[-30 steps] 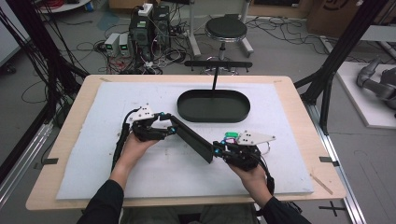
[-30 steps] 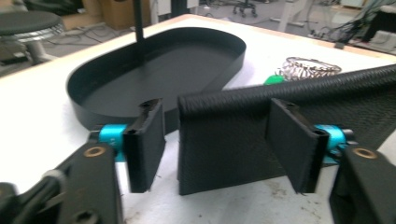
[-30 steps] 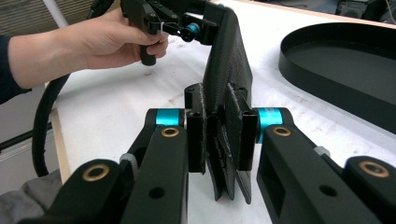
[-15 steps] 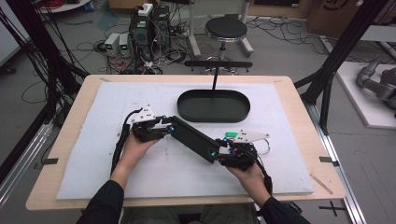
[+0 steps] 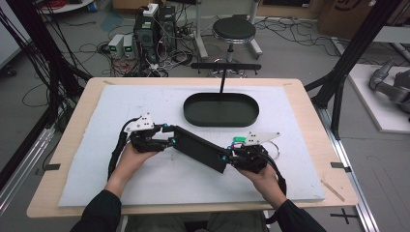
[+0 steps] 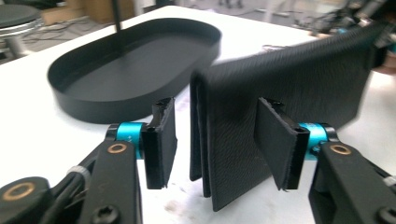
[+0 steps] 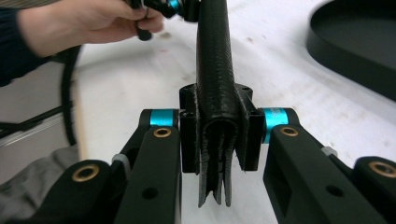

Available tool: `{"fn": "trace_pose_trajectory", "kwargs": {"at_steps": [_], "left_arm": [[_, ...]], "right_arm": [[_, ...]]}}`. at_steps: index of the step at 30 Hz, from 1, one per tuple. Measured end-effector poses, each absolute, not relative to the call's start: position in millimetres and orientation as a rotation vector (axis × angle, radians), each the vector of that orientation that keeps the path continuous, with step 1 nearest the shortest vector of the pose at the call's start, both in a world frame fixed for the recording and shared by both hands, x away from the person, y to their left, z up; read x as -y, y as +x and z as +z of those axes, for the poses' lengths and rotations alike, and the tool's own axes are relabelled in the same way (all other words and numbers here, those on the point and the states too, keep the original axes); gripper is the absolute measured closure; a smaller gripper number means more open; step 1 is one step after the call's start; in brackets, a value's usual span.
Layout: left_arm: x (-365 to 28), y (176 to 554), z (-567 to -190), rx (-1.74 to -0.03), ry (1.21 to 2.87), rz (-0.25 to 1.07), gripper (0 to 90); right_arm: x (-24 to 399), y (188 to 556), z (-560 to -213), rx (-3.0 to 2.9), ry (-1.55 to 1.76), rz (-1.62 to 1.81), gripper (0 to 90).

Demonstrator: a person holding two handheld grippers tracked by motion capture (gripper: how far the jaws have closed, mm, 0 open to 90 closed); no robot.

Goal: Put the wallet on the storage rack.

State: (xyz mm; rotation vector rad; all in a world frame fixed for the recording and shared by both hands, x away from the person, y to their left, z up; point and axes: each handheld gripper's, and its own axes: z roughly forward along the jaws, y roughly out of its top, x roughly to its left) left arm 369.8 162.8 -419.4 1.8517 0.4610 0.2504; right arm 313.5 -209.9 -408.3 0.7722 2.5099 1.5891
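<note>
A black folded leather wallet (image 5: pixel 200 147) spans the gap between my two grippers above the white mat. My right gripper (image 5: pixel 227 159) is shut on its near right end; in the right gripper view the pads (image 7: pixel 189 135) squeeze the folded edge of the wallet (image 7: pixel 214 56). My left gripper (image 5: pixel 169 137) is open at the far left end. In the left gripper view the wallet (image 6: pixel 289 84) stands on edge between the spread pads (image 6: pixel 161 140), with a gap on the left side.
A black oval tray (image 5: pixel 221 110) sits behind the wallet at the mat's centre back, with a black T-shaped stand (image 5: pixel 225 67) just beyond it. The white mat (image 5: pixel 96 159) covers most of the wooden table. A stool and cables stand on the floor past the far edge.
The wallet has tipped so more of its broad face shows from above. Both hands have stayed near the same spots.
</note>
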Motion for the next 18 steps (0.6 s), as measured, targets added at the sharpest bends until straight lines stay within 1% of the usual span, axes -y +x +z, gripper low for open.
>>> {"fn": "trace_pose_trajectory", "kwargs": {"at_steps": [3, 4, 6, 10, 12, 14, 18], "left_arm": [[-165, 362, -414, -0.431, 1.866, 0.197, 41.3], [-165, 362, -414, -0.431, 1.866, 0.197, 40.7], [-165, 354, -408, -0.382, 1.86, 0.138, 39.6], [-160, 343, -404, -0.325, 1.887, 0.124, 38.6], [-155, 336, -403, -0.287, 1.885, 0.083, 38.0], [-153, 334, -403, -0.279, 1.881, 0.077, 39.0], [-147, 324, -403, -0.239, 1.862, 0.058, 47.3]], "right_arm": [[214, 312, -401, -2.535, 0.677, 1.625, 75.5], [216, 312, -399, -2.545, 0.655, 1.645, 75.4], [218, 312, -397, -2.559, 0.631, 1.669, 75.5], [218, 312, -394, -2.605, 0.526, 1.686, 75.4], [218, 310, -390, -2.638, 0.447, 1.711, 75.4], [217, 310, -387, -2.657, 0.402, 1.696, 75.4], [219, 310, -383, -2.674, 0.375, 1.706, 75.3]]}}
